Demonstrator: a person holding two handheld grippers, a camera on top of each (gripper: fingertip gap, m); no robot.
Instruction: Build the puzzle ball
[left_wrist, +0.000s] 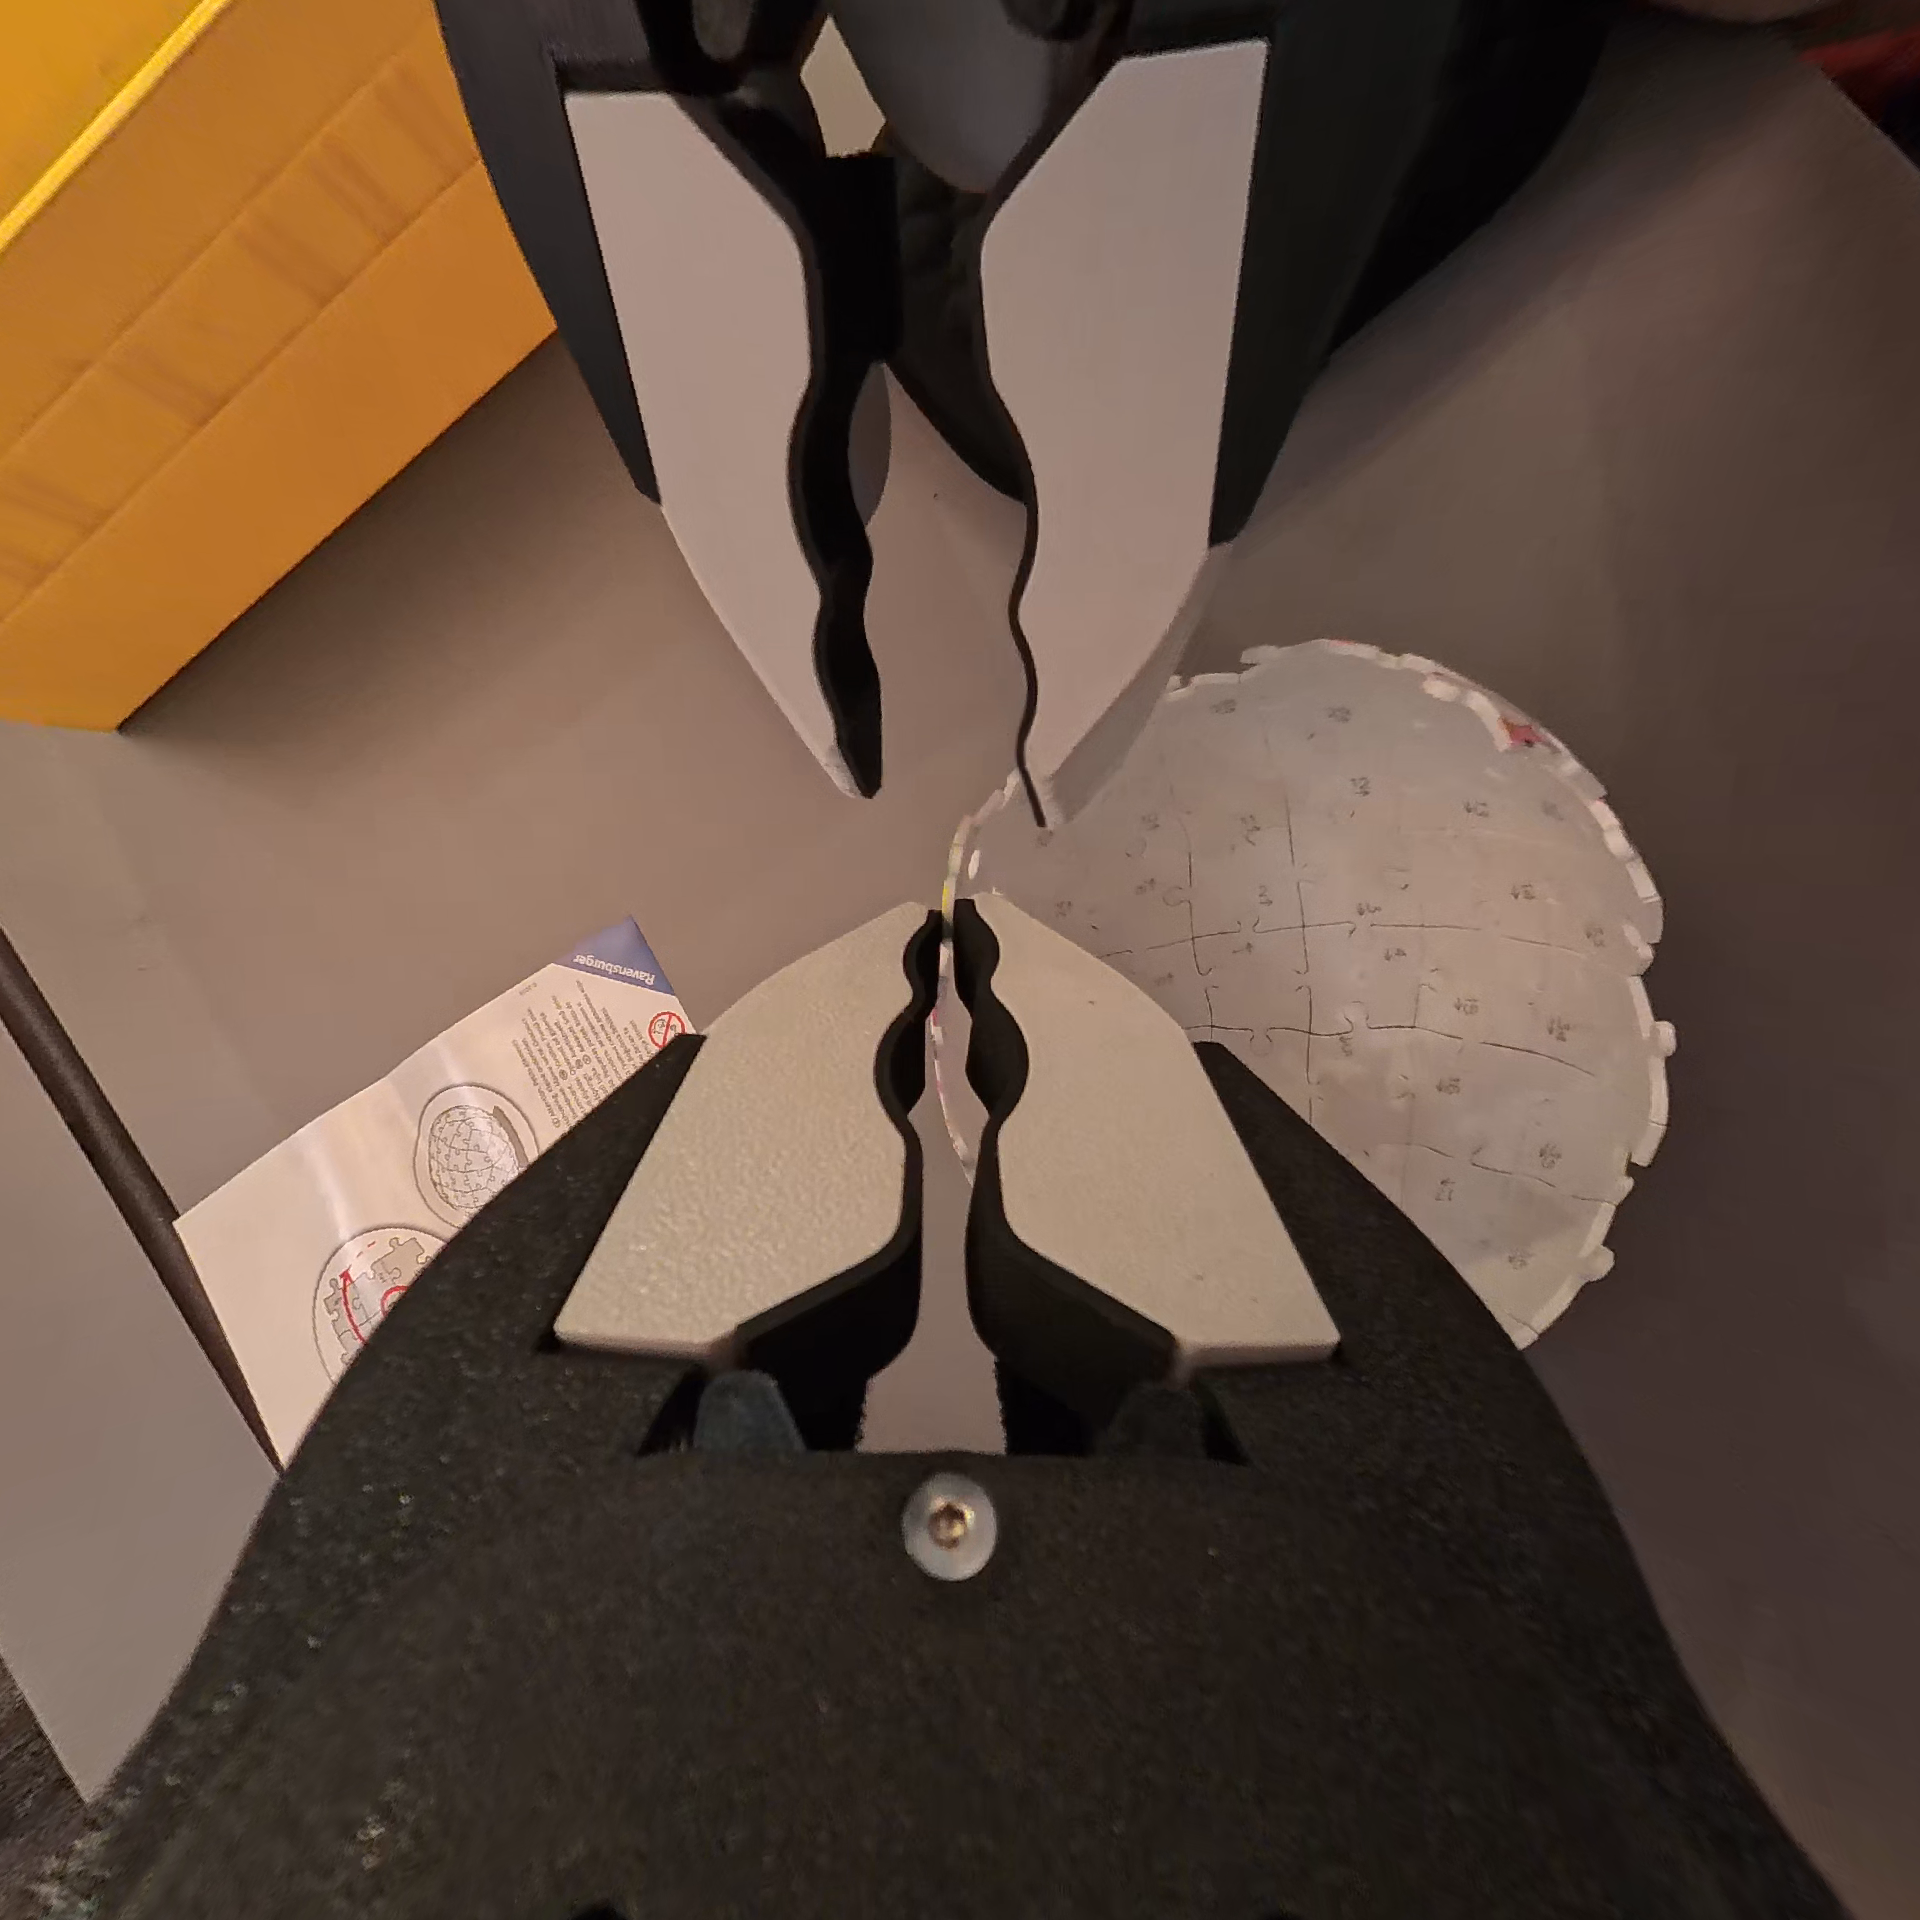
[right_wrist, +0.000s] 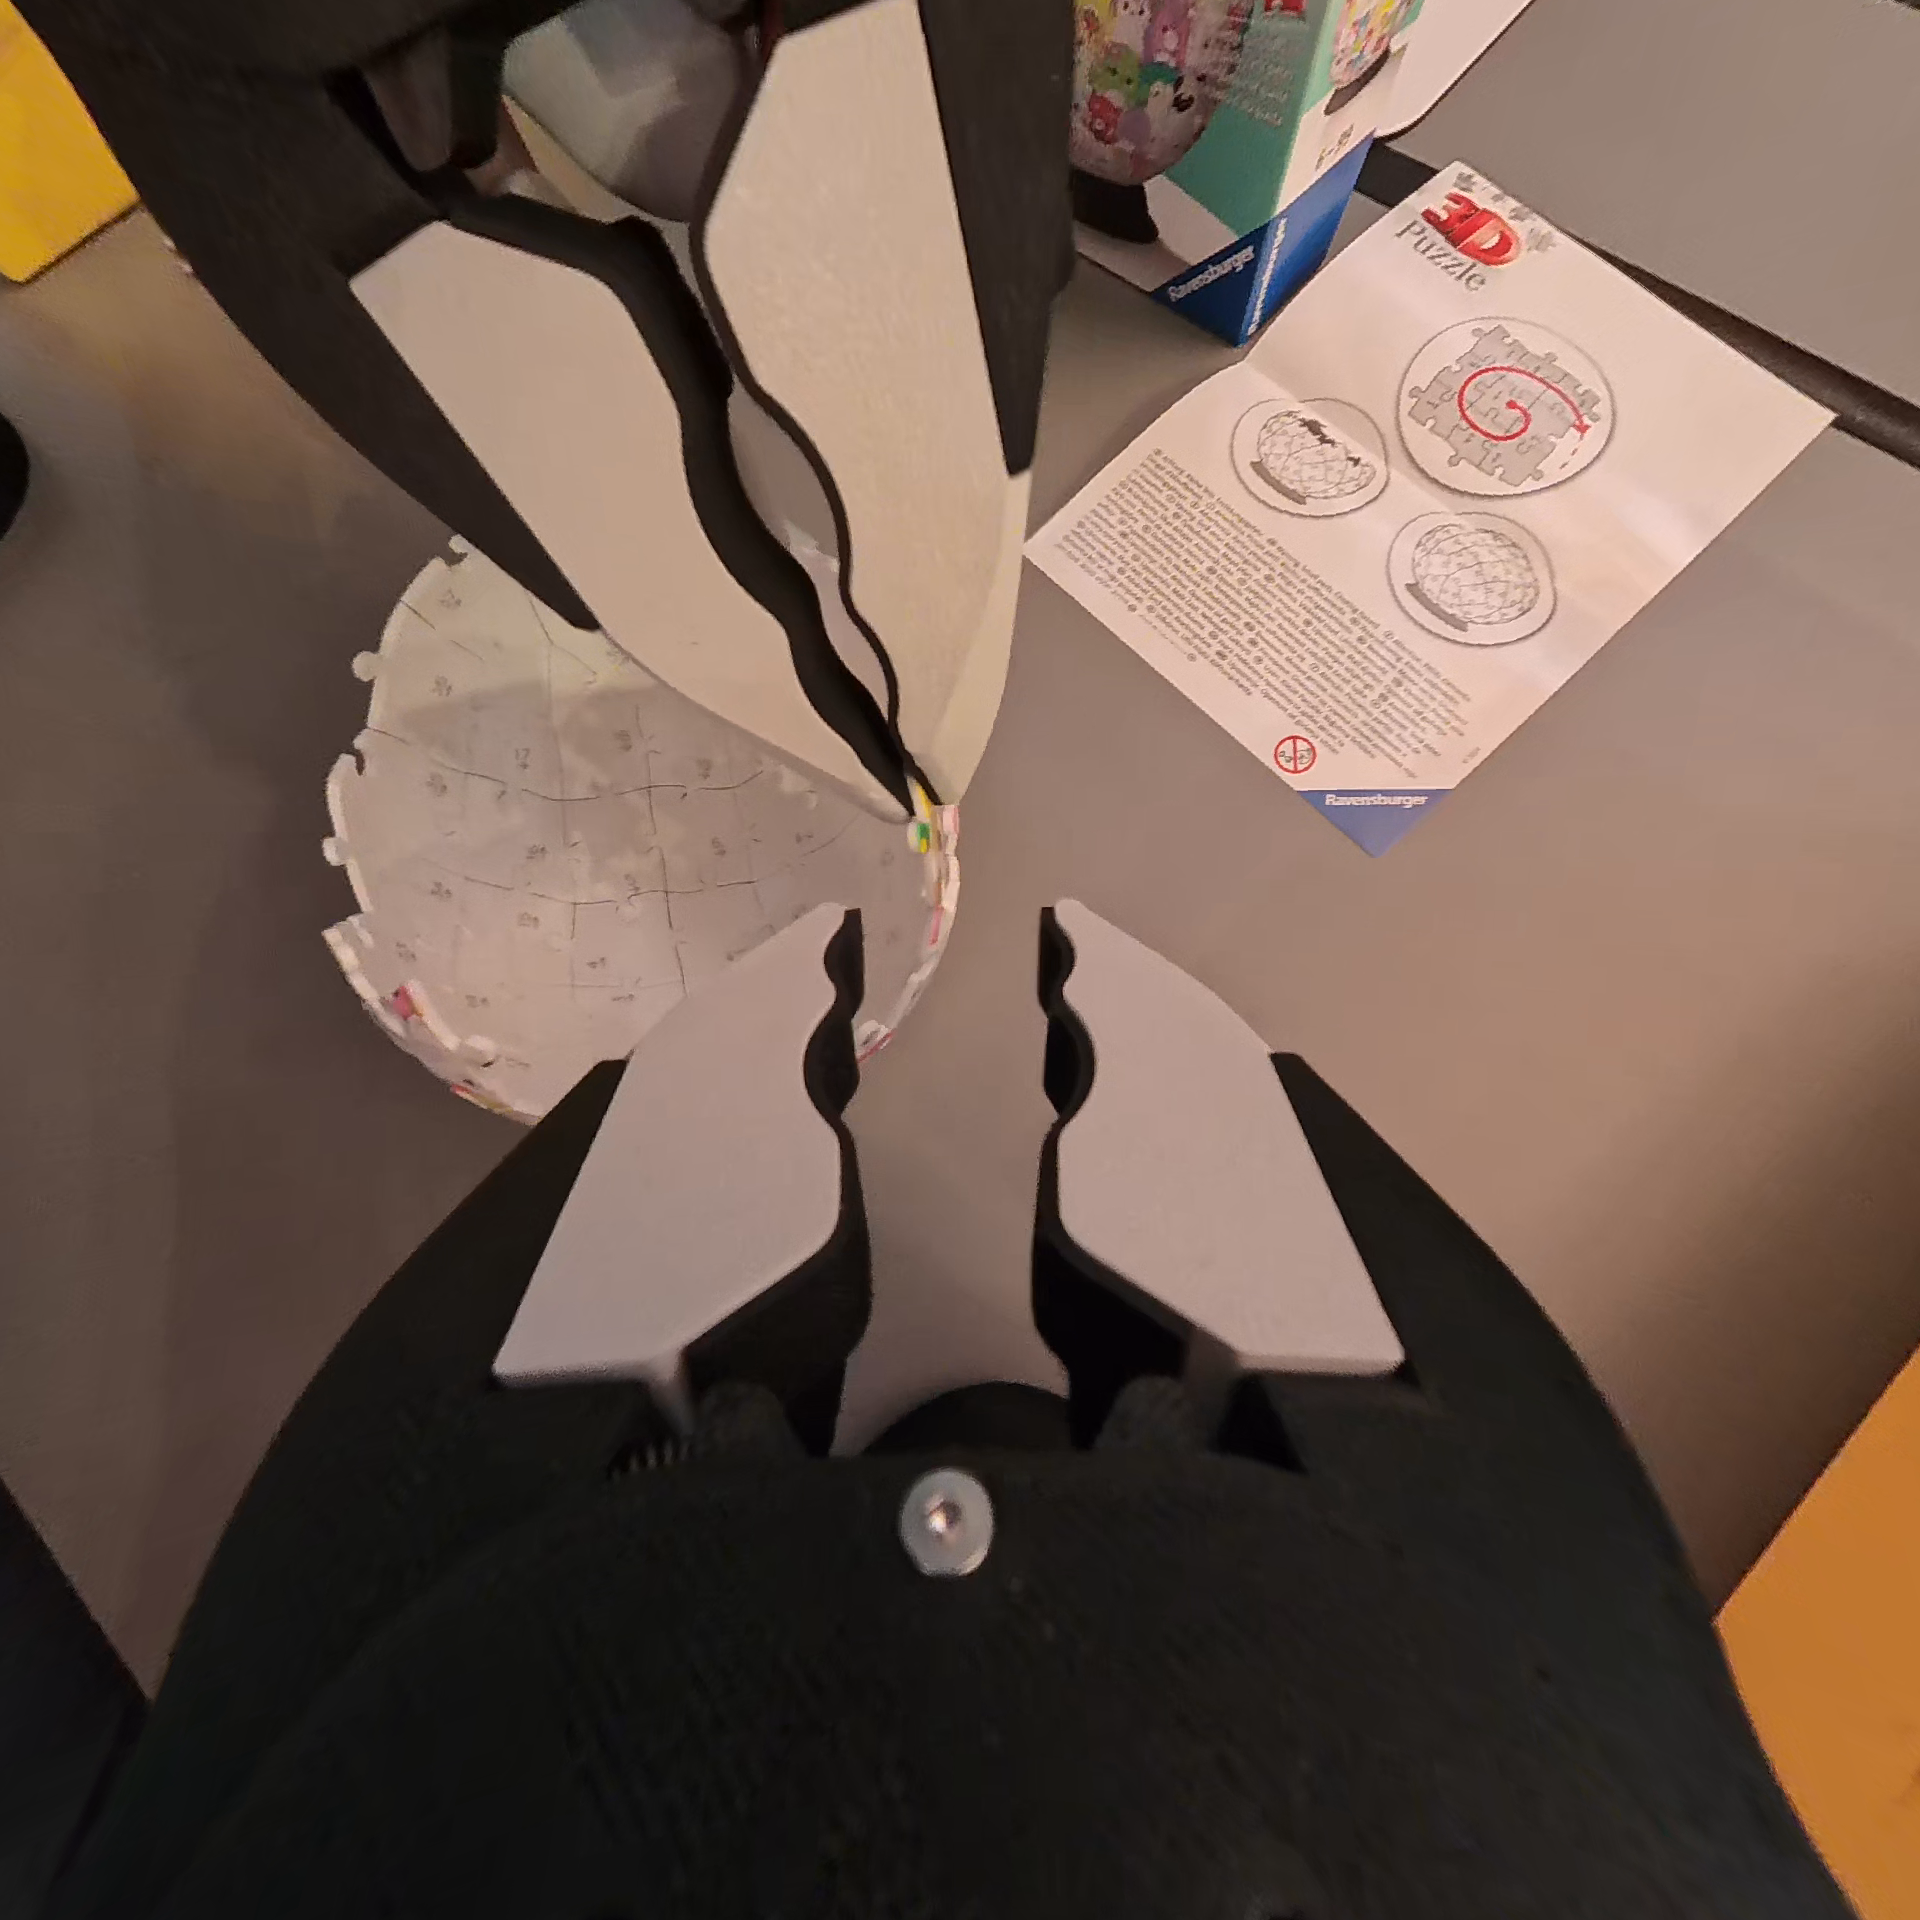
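While its hollow, numbered inside is turned sideways, the half-built puzzle ball (left_wrist: 1351, 956) is clamped at its rim by the left gripper (left_wrist: 943, 920). Opposite it, the right gripper (right_wrist: 948, 920) is held with fingers apart.

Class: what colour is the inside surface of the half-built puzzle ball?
White, with faint grey numbers on each piece; the half-built puzzle ball shows it best in the left wrist view.

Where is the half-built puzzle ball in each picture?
Left wrist view: the half-built puzzle ball sits right of centre, its near rim pinched in the left tongs.
Right wrist view: the ball sits left of centre, its rim pinched by the left tongs coming from above; the right tongs are open beside it.
Shared landmark: the instruction leaflet on the grey table.
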